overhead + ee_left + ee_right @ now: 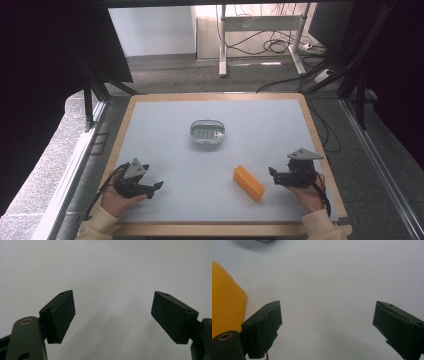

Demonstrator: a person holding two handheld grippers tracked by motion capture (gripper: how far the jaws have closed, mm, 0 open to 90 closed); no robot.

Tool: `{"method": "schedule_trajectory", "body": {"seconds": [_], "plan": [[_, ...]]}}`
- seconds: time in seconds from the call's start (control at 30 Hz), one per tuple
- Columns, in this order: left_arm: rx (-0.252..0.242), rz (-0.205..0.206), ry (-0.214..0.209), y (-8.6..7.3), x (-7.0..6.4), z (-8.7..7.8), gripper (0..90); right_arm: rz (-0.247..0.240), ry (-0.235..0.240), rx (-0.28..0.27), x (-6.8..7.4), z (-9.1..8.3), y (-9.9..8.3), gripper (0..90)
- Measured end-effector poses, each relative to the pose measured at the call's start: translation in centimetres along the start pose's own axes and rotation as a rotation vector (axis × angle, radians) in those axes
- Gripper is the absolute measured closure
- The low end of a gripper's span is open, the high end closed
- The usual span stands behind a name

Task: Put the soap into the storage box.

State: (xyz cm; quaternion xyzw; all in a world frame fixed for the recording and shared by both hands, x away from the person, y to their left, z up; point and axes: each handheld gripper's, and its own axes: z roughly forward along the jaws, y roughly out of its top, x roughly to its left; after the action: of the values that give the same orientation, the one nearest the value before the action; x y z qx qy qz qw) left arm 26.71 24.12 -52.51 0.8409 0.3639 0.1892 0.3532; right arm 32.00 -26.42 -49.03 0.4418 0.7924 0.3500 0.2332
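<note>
Block (248, 183), orange, near right gripper (274, 173); left gripper (156, 186) well apart; both jaws spread, empty. Risk: angled block skidding sideways if pinched off-centre.

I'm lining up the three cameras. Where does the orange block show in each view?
High view: orange block lies front right of centre, just left of the right gripper.
Left gripper view: not in it.
Right gripper view: at the left edge, beside the left jaw.
Shared landmark: the pale grey table mat.
</note>
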Motion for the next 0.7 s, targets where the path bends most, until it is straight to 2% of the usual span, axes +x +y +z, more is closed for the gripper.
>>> {"method": "schedule_trajectory", "body": {"seconds": [0.13, 0.17, 0.2, 0.33, 0.43, 0.7], "plan": [[0.008, 0.010, -0.003, 0.12, -0.18, -0.09, 19.4, -0.035, 0.018, 0.019, 0.14, -0.11, -0.26, 9.1], [0.008, 0.010, -0.003, 0.12, -0.18, -0.09, 19.4, -0.035, 0.018, 0.019, 0.14, -0.11, -0.26, 9.1], [0.005, 0.014, -0.001, 0.11, -0.19, -0.14, 19.4, -0.035, 0.040, 0.016, 0.33, -0.18, -0.30, 11.1], [-0.008, 0.008, -0.002, 0.06, -0.22, -0.42, 19.5, -0.042, 0.039, 0.000, 0.83, -0.56, -0.03, 12.3], [-0.022, -0.008, -0.009, -0.01, -0.17, -0.60, 19.6, -0.034, 0.038, -0.004, 0.85, -0.64, 0.08, 12.7], [-0.015, 0.002, -0.021, 0.02, -0.28, -0.52, 19.9, -0.015, 0.042, 0.011, 0.24, -0.66, -0.27, 14.2]]}}
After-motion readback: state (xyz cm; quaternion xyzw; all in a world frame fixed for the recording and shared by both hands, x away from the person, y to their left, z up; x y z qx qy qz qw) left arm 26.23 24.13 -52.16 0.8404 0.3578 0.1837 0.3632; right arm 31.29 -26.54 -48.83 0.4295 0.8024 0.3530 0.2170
